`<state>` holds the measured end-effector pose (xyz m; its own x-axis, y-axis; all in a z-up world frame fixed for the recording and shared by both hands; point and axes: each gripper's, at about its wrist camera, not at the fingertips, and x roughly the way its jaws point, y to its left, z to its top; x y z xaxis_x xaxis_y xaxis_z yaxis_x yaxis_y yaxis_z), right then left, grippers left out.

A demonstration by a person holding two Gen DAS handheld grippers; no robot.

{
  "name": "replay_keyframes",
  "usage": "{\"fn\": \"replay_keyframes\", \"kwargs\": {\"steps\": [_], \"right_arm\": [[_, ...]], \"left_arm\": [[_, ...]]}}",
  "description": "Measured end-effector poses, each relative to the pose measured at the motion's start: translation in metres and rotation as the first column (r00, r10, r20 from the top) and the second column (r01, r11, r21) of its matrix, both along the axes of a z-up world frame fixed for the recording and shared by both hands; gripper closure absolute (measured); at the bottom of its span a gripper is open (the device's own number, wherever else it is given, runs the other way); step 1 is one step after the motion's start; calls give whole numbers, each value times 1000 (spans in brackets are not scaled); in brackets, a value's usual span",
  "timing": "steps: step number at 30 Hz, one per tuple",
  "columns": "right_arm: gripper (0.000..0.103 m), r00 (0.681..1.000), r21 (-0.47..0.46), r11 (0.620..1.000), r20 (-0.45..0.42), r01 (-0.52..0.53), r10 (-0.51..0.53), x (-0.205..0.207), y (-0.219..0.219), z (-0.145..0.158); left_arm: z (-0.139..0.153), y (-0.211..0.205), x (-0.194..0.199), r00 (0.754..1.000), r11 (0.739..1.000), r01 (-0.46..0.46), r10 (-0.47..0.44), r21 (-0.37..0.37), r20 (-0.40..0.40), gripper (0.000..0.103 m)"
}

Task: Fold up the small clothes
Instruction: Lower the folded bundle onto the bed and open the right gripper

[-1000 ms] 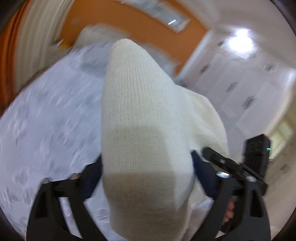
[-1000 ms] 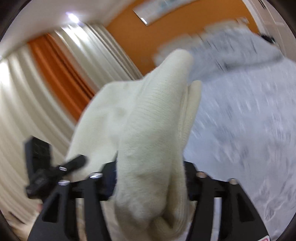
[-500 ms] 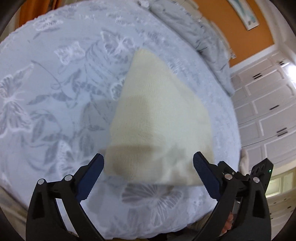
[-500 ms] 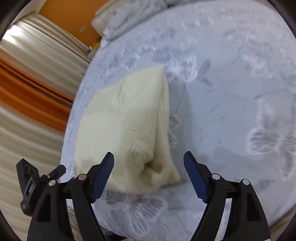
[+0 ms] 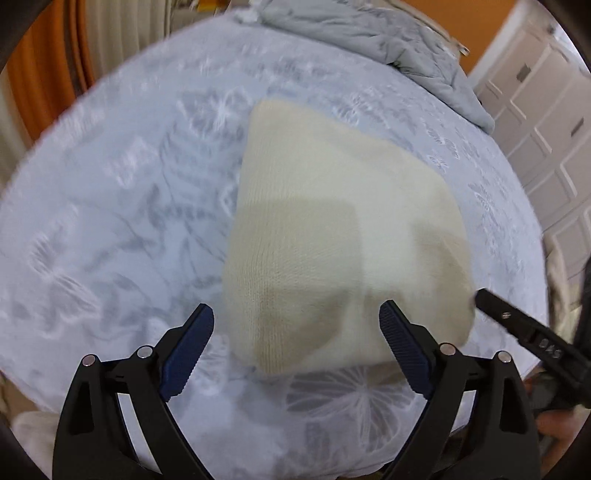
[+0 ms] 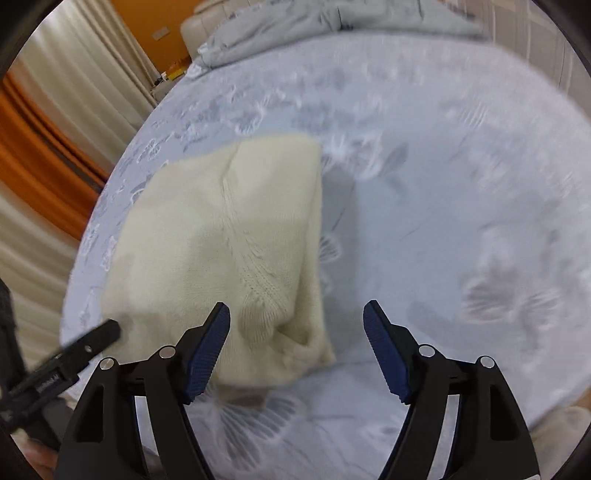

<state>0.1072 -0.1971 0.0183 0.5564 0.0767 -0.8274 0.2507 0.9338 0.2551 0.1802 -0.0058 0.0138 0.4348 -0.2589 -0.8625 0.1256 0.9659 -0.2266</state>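
Cream knit garment (image 5: 332,236) flat on bedspread (image 5: 110,221), long axis toward 12 o'clock; left gripper (image 5: 297,347) closing, pinching nothing; right gripper (image 6: 297,345) closing, empty, garment at 10 o'clock

a wide bed with a pale blue butterfly-patterned cover (image 5: 110,229) fills the room, a rumpled grey quilt (image 5: 373,40) at its far end. white panelled wardrobe doors (image 5: 546,122) stand on one side; cream and orange curtains (image 6: 48,147) (blurred) and an orange wall (image 6: 147,18) on the other.
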Motion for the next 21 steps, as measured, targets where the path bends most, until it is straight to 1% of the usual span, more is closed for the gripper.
{"fn": "replay_keyframes", "kwargs": {"steps": [1,2,3,4,5,6,7,9,10,11,13,14,15,17,18,19,21], "right_arm": [[31,999,15,1000,32,-16,16,-4,1,8],[34,997,35,999,64,-39,36,-7,3,15],[52,994,50,996,92,-69,64,-8,8,22],[72,992,45,995,93,-94,89,-4,12,24],[77,990,38,992,81,-118,115,3,17,22],[84,989,26,990,59,-139,138,13,21,15],[86,989,11,989,29,-145,144,18,22,6],[87,985,-25,989,-102,-144,141,37,19,-34],[90,980,-29,988,-140,-149,143,43,16,-53],[90,981,-29,988,-131,-151,146,43,13,-59],[91,981,-28,989,-137,-143,138,43,13,-50],[89,983,-19,991,-131,-134,130,42,14,-41],[89,987,-11,991,-95,-134,132,39,16,-25],[89,988,-26,989,-49,-145,144,36,19,-9],[89,988,-54,988,-55,-146,143,40,20,-10],[89,989,-57,989,-64,-135,131,43,17,-14],[90,993,-19,994,-49,-104,103,49,9,-11]], "left_arm": [[6,-3,-3,1000,1000,2,-2,14,14,14],[13,-4,-6,999,1000,7,-8,29,33,13],[18,-5,-10,999,999,9,-11,40,51,13],[23,-7,-11,998,999,9,-13,49,66,13],[27,-10,-13,997,998,12,-17,59,79,13],[26,-14,-13,996,998,15,-21,69,83,13],[27,-14,-11,996,997,17,-24,79,85,13],[27,-15,-13,996,995,12,-21,100,89,13],[29,-15,-15,996,995,12,-21,100,87,13],[28,-16,-15,996,994,13,-21,105,81,13],[28,-17,-16,997,993,15,-24,117,77,13],[28,-17,-17,997,992,15,-25,126,79,13],[27,-17,-19,996,991,17,-27,130,81,13],[24,-16,-21,996,990,18,-29,137,78,13],[21,-16,-20,997,990,17,-27,142,73,13],[18,-16,-18,997,989,14,-24,145,67,13],[19,-14,-11,997,989,2,-13,145,75,14]]}}
